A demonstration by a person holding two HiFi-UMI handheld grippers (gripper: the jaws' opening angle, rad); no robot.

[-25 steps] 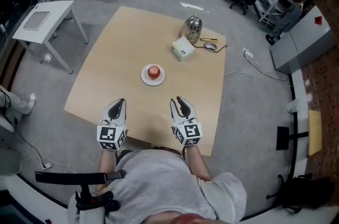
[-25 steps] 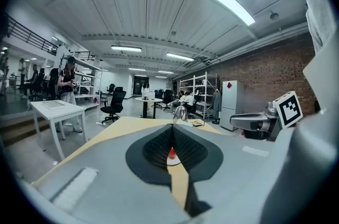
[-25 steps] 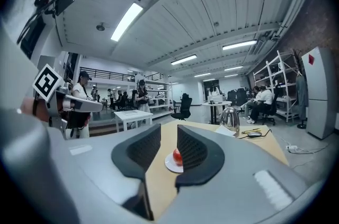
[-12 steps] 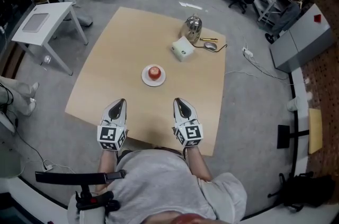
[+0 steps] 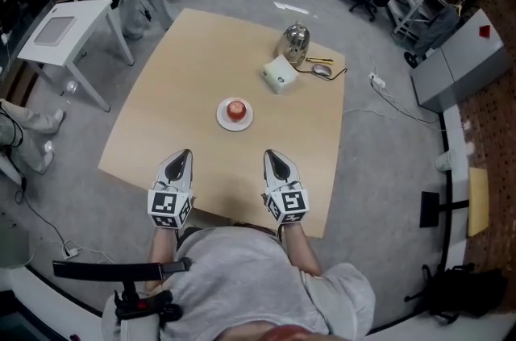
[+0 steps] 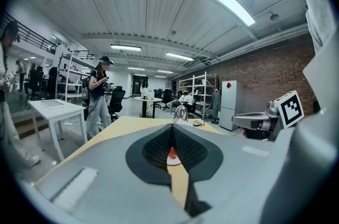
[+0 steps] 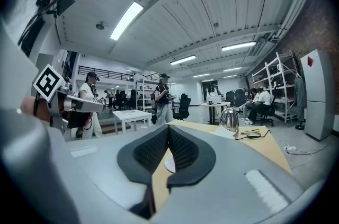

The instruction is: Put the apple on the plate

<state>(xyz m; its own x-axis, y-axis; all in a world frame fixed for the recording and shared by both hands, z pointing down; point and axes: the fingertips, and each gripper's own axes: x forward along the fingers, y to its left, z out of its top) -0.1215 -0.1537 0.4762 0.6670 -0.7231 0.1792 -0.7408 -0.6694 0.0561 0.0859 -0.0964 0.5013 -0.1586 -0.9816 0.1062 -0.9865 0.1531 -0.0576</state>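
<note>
The left claw [image 5: 184, 155] is clenched on nothing, its 2 jaws pressed tip to tip. The right claw [image 5: 272, 155] is likewise clenched and empty. Both are at the person's edge of the light wooden square surface [image 5: 177, 73], well short of the small round white plate [image 5: 221, 120], 1 to each side of it. The red apple [image 5: 235, 110] sits on that plate. Beyond the plate, to its right and well apart from it, stand a white boxy device [image 5: 278, 75] and a shiny metal kettle [image 5: 294, 43].
</note>
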